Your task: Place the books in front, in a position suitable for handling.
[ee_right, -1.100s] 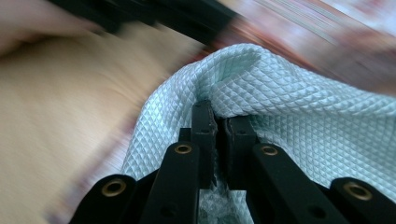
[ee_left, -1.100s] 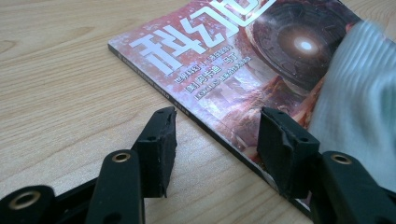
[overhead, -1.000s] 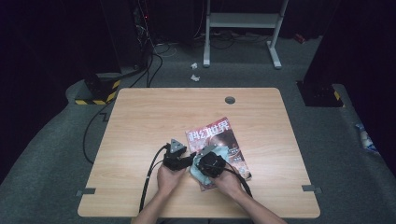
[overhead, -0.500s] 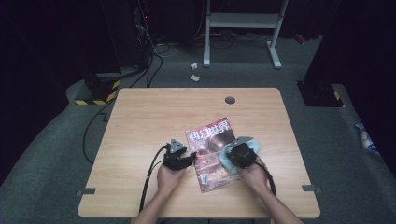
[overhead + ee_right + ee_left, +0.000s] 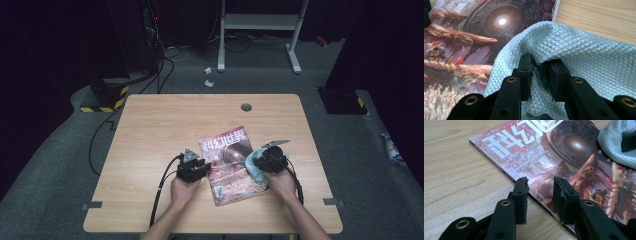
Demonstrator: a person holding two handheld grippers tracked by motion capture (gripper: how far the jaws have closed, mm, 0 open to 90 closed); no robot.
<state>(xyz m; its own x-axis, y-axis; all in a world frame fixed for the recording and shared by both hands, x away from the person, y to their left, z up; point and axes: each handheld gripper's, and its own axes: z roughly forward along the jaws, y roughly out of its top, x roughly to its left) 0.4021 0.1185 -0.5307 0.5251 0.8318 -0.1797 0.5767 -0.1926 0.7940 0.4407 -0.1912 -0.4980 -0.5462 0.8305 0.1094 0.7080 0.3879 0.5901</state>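
Two claws work here: our right claw [image 5: 540, 71] pinches a fold of the pale blue cloth [image 5: 584, 60] at the magazine's [image 5: 229, 165] right edge, while our left claw [image 5: 540, 195] sits parted, jaws pressing the magazine's left edge flat on the worktop [image 5: 160, 125].

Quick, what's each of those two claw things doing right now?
Left gripper: open, jaws resting at the magazine's edge, holding nothing.
Right gripper: shut on the light blue cloth, at the magazine's right side.

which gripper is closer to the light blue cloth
Right. The right gripper is pinching the cloth; the left gripper rests on the magazine's opposite edge.
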